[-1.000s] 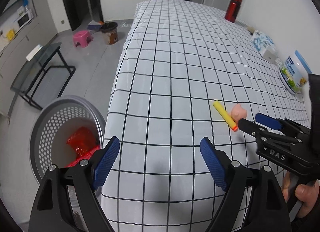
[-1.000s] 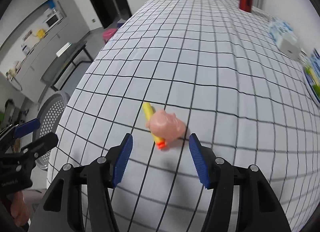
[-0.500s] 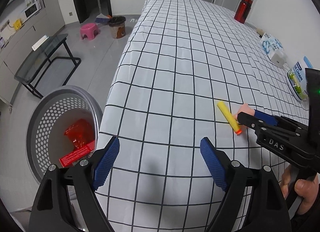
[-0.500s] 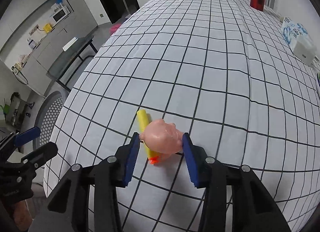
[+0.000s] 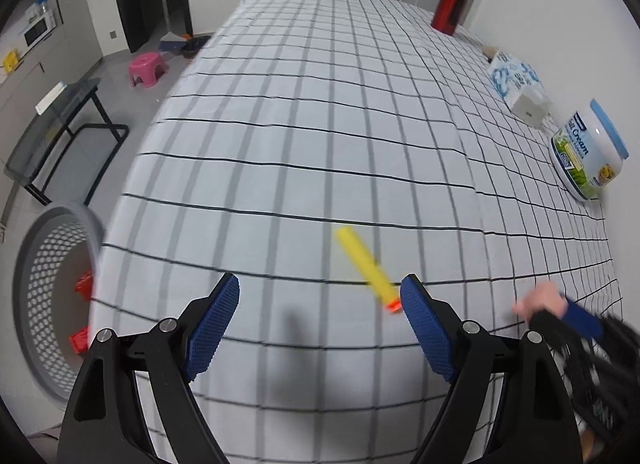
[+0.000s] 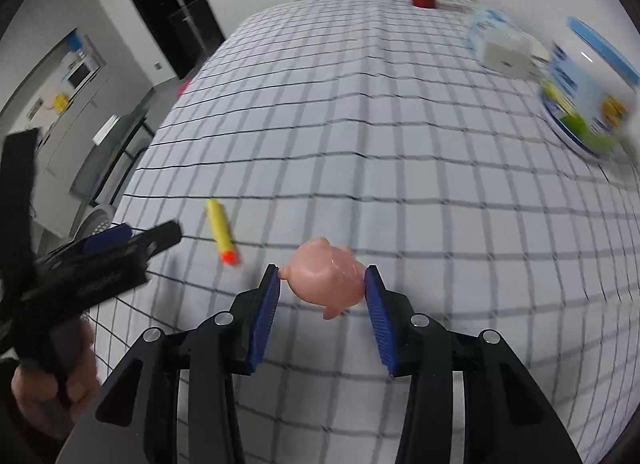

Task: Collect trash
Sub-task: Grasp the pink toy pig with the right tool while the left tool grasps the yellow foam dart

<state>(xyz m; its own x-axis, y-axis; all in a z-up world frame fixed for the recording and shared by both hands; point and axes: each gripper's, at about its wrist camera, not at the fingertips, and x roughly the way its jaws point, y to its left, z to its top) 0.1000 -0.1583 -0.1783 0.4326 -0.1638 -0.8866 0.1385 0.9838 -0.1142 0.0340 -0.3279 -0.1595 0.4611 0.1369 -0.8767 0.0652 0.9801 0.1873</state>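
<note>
My right gripper is shut on a pink toy pig and holds it just above the checked tablecloth; the pig also shows in the left wrist view. A yellow foam dart with an orange tip lies on the cloth, also seen in the right wrist view. My left gripper is open and empty, its right finger beside the dart's orange tip. A grey perforated basket with red trash inside stands on the floor at the table's left edge.
A milk-powder can, a tissue pack and a red bottle stand along the right side by the wall. A glass side table and a pink stool are on the floor to the left.
My right gripper has lifted the pig and carried it right, away from the dart. My left gripper has moved right and forward up to the dart.
</note>
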